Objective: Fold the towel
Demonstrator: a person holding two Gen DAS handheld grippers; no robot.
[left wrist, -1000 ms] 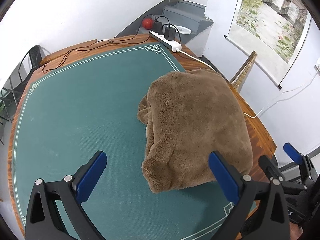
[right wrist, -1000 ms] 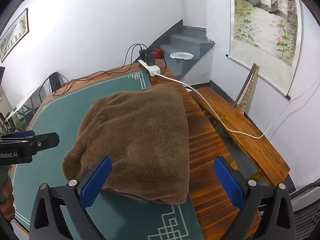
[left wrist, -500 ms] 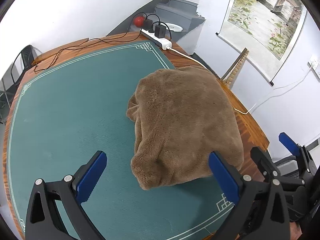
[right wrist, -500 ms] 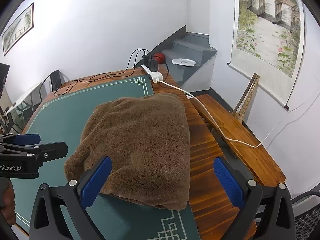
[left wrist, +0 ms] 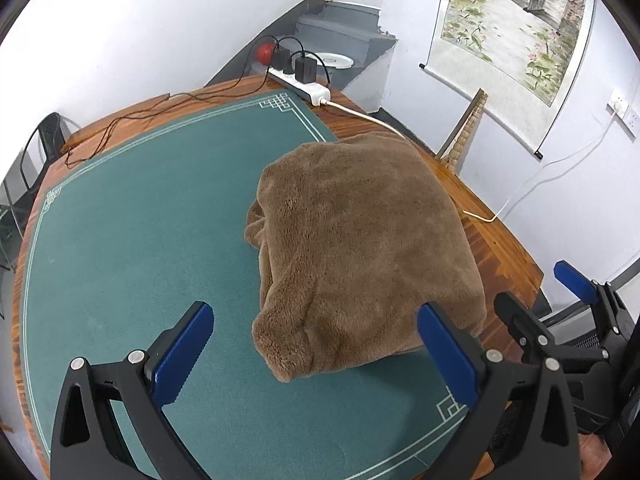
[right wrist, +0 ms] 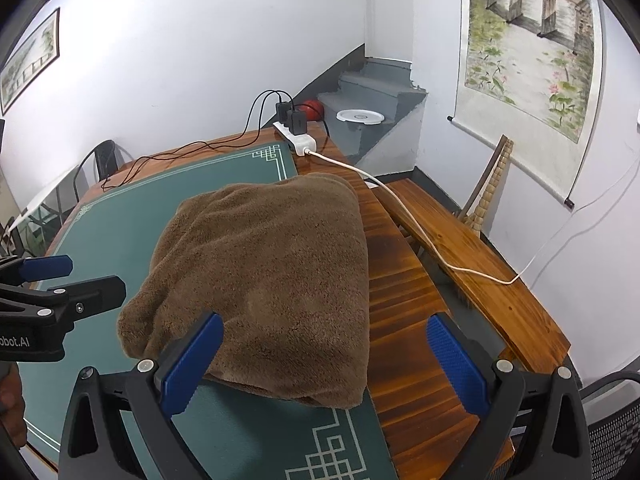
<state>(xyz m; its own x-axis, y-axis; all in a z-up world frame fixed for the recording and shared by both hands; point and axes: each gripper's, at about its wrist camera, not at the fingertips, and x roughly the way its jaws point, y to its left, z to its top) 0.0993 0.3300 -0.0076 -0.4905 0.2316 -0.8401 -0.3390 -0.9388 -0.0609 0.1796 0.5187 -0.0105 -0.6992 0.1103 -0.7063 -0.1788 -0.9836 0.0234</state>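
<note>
My left hand-held gripper [left wrist: 312, 356] hangs above the near part of the green mat [left wrist: 132, 240], jaws spread wide and pinching nothing. My right hand-held gripper [right wrist: 324, 364] is spread just as wide and also empty; its left finger [right wrist: 192, 360] crosses in front of the towel's near edge, but I cannot tell whether it touches the pile.

The brown plush towel [left wrist: 360, 248] lies ahead of both, a thick folded bundle sitting on the right side of the mat with its right flank over the bare wood of the table [right wrist: 400, 300]. From the left gripper it lies ahead and to the right; from the right gripper it lies ahead and slightly left. Its long axis runs away from me, toward the power strip [right wrist: 298, 140] at the far end. The loose, lumpy layered edges face left, toward the open mat, and the right flank looks smooth.

I judge the right gripper to be nearer the near right corner [right wrist: 344, 396], and the left nearer the bulging near left corner [left wrist: 280, 356]. Another fold would bring the near end over toward the far end.
</note>
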